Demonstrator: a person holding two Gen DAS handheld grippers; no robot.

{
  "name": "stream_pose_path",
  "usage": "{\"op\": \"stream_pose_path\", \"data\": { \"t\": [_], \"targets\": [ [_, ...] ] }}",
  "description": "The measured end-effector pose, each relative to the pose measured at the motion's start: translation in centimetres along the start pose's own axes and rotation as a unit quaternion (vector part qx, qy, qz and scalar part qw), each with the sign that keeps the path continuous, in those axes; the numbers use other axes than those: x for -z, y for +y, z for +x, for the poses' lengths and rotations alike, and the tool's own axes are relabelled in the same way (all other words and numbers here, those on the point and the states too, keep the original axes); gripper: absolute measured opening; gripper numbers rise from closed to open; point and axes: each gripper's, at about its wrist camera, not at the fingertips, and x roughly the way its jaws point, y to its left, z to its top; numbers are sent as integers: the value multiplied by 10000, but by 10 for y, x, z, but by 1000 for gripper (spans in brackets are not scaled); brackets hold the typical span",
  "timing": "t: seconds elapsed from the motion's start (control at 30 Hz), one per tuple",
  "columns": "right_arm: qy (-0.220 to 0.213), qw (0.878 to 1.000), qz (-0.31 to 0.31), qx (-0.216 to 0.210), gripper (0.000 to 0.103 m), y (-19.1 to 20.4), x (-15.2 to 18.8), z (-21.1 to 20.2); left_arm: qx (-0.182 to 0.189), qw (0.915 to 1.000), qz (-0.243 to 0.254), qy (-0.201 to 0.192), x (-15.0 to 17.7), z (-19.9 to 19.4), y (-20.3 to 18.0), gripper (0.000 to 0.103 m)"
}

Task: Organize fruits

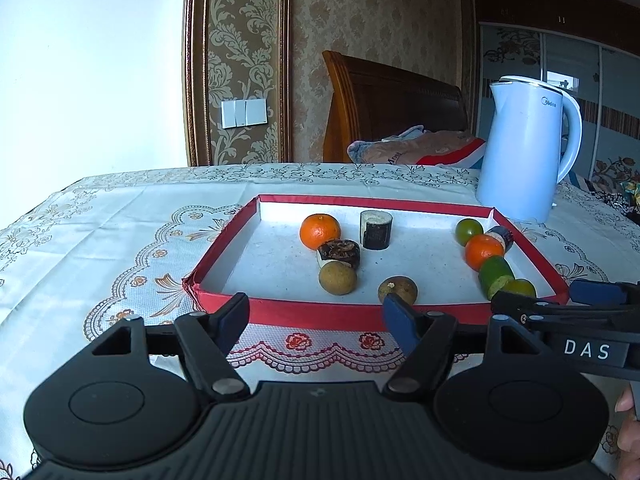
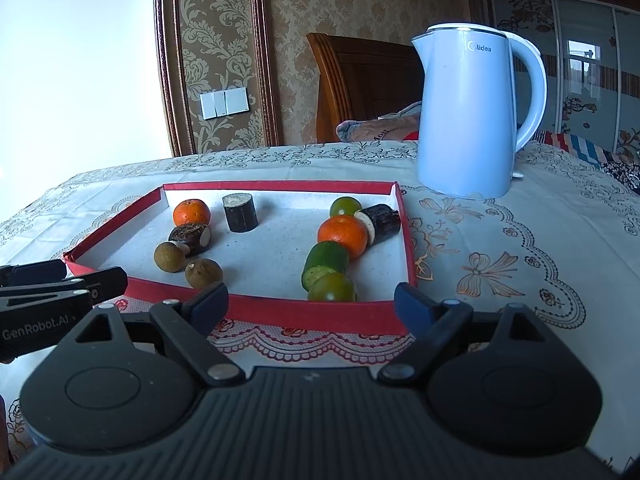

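The cloth-covered surface [image 2: 500, 240] carries a white kettle [image 2: 476, 116] and my red-rimmed tray [image 1: 304, 314] of fruits: oranges, green citrus, brown longans, dark cane pieces. My left gripper [image 1: 320, 312] and right gripper [image 2: 310, 300] hover before its near rim, jaws apart, empty.

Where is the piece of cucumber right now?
The cucumber piece lies in the red tray, in the row of fruit along its right side. It sits between the orange behind it and a green citrus fruit at the tray's front edge.
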Motion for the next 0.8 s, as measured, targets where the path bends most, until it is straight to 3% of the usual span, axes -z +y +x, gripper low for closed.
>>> {"op": "stream_pose_path", "data": {
  "t": [0.8],
  "targets": [
    [-11, 10000, -30, 8, 92, 1, 0, 0, 25, 10000, 66, 21, -1, 0, 0, 79]
  ]
}}
